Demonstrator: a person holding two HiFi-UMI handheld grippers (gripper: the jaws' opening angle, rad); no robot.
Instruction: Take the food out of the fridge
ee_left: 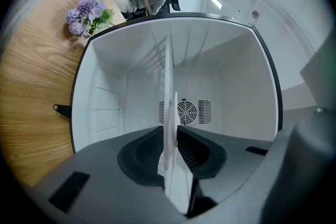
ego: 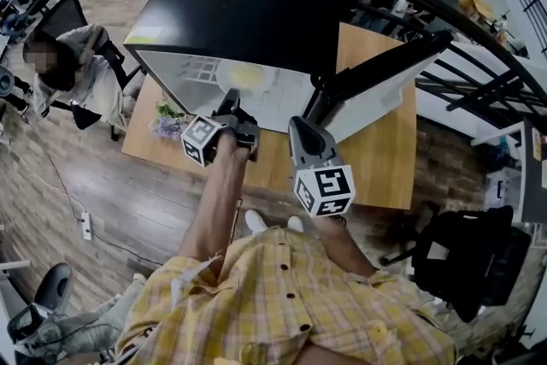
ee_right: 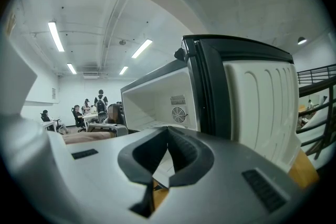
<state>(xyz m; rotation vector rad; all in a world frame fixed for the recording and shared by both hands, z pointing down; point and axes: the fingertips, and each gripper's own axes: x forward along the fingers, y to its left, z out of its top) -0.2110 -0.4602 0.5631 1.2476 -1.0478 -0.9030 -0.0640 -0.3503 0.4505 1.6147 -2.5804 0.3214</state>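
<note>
Holding the food (ego: 248,76) by its dish is where I judge the task stands: the yellow portion lies on a white plate (ego: 224,83) that sits inside the open fridge (ego: 256,4), low down and toward the near edge of the white cavity. In the left gripper view that plate shows edge-on as a thin white sheet running between the jaws, which are clenched on its near rim. So the left gripper (ego: 229,108) has its grasp, and the plate is not yet out of the cavity.

The right gripper (ee_right: 167,139) hangs just to the right, near the hinge side. Its jaws are pressed together with nothing between them, and only the fridge and its door (ego: 376,94) lie beyond. The door stands swung wide to the right, and the wooden table (ego: 376,158) under the fridge has bare surface on the near side. A bunch of purple flowers (ee_left: 86,8) lies on the table to the left of the fridge.

Next, I reckon, comes a straight pull toward me. The plate has to be kept level so the food does not slide, and lifted enough to clear the front lip. A pinch on one rim alone may let it tip.
</note>
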